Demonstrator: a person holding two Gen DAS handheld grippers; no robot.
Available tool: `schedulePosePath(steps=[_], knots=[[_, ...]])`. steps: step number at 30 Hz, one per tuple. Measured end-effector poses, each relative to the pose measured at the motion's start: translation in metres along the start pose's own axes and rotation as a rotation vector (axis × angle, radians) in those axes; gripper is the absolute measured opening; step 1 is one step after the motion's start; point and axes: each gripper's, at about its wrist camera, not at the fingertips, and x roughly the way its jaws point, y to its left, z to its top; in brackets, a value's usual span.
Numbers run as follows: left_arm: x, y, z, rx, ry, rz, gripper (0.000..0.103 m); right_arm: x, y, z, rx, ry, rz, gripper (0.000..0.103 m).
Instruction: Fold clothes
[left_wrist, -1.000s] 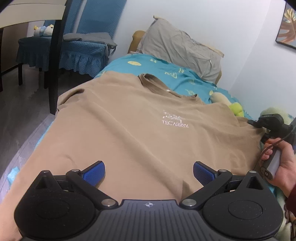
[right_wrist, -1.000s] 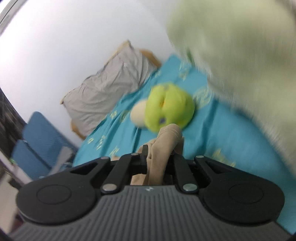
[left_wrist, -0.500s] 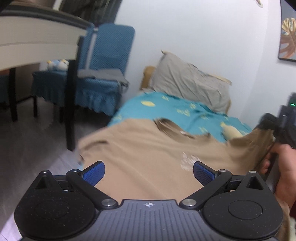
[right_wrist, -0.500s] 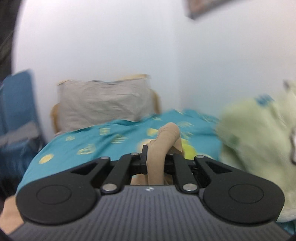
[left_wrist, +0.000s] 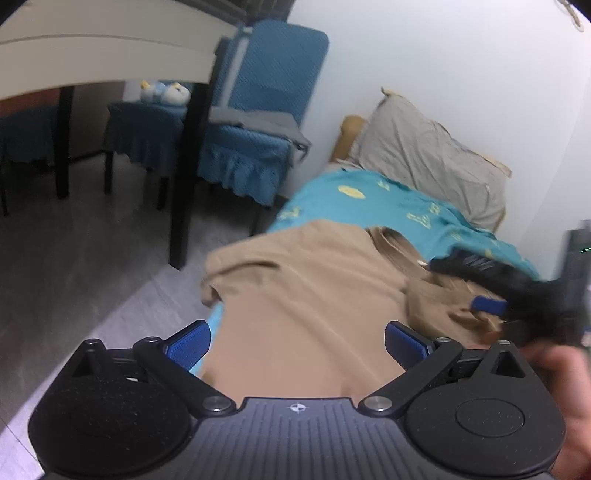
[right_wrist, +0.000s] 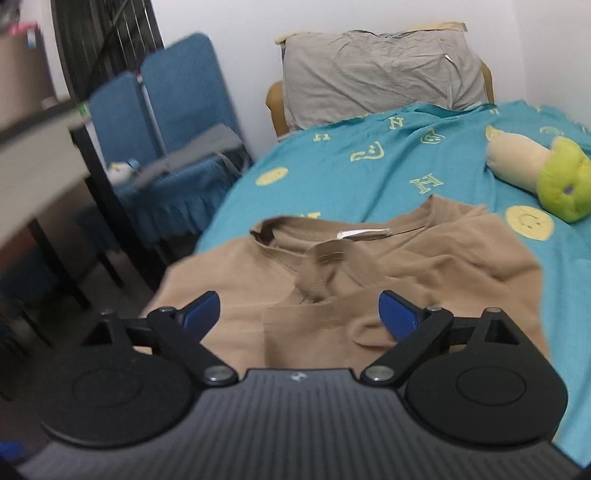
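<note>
A tan T-shirt (left_wrist: 306, 295) lies on the teal bedspread (left_wrist: 399, 206), its right side folded over toward the middle. In the right wrist view the same T-shirt (right_wrist: 369, 288) shows its collar with a white label and a sleeve flap lying across the chest. My left gripper (left_wrist: 295, 341) hovers open over the shirt's lower part, nothing between its blue pads. My right gripper (right_wrist: 299, 310) is open above the folded flap, holding nothing. In the left wrist view the right gripper (left_wrist: 517, 291) appears blurred at the right, with a hand behind it.
A grey pillow (right_wrist: 380, 74) leans at the head of the bed. A green and cream plush toy (right_wrist: 543, 170) lies on the bedspread to the right. Blue-covered chairs (left_wrist: 255, 122) and a white table with black legs (left_wrist: 184, 155) stand left of the bed.
My right gripper carried the shirt's right side across toward the middle and has opened, letting the fabric go. The left gripper lifted and swung left, staying open.
</note>
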Motion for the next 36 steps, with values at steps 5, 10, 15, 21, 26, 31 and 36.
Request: schedulePosePath(steps=[5, 10, 15, 21, 26, 31, 36], knots=[[-0.016, -0.017, -0.017, 0.037, 0.053, -0.099, 0.101, -0.101, -0.009, 0.015, 0.030, -0.013, 0.001, 0.094], [-0.039, -0.041, -0.037, 0.095, 0.115, -0.214, 0.099, -0.221, -0.025, -0.010, 0.099, -0.057, 0.011, 0.094], [-0.069, -0.067, -0.064, 0.153, 0.221, -0.363, 0.097, -0.300, -0.055, -0.052, 0.189, -0.131, -0.063, 0.094], [-0.094, -0.103, -0.111, 0.195, 0.400, -0.511, 0.079, -0.302, -0.094, -0.054, 0.323, -0.143, -0.112, 0.094], [-0.100, -0.125, -0.140, 0.215, 0.505, -0.620, 0.061, -0.289, -0.117, -0.056, 0.400, -0.108, -0.084, 0.094], [-0.096, -0.140, -0.167, 0.294, 0.595, -0.630, 0.047, -0.282, -0.133, -0.058, 0.452, -0.084, -0.072, 0.094], [-0.084, -0.136, -0.175, 0.261, 0.649, -0.589, 0.008, -0.270, -0.136, -0.062, 0.477, -0.042, -0.059, 0.094]])
